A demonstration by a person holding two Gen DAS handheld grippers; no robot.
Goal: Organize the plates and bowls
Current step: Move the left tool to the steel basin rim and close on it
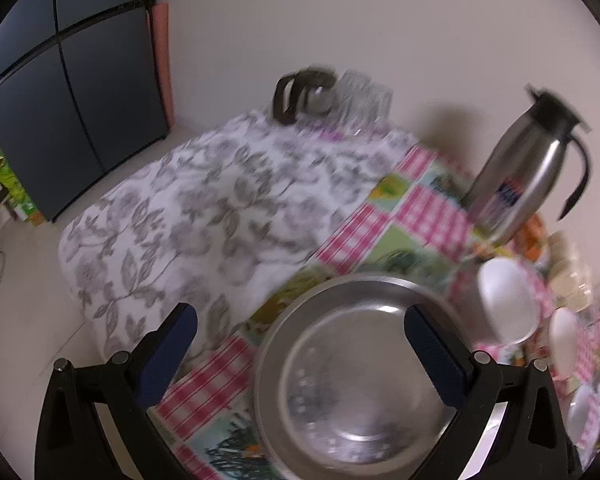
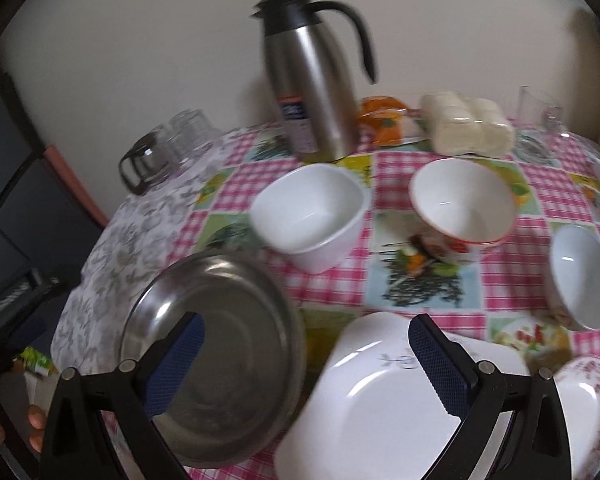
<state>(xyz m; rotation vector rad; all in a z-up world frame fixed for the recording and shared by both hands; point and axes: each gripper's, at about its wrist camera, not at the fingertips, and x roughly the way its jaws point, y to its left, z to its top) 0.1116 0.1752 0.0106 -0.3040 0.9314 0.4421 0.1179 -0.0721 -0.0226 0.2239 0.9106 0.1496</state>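
The steel plate (image 1: 360,380) lies on the desk (image 1: 380,232) just under the left tool (image 1: 300,340), whose jaws gape wide and hold nothing; I'd close squarely on its rim before lifting. Only the right view shows the white plate (image 2: 380,400) beneath the right tool (image 2: 306,344), equally wide and empty, with bowls (image 2: 308,216) beyond.

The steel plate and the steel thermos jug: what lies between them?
In the right wrist view, a square white bowl stands between the steel plate and the steel thermos jug.
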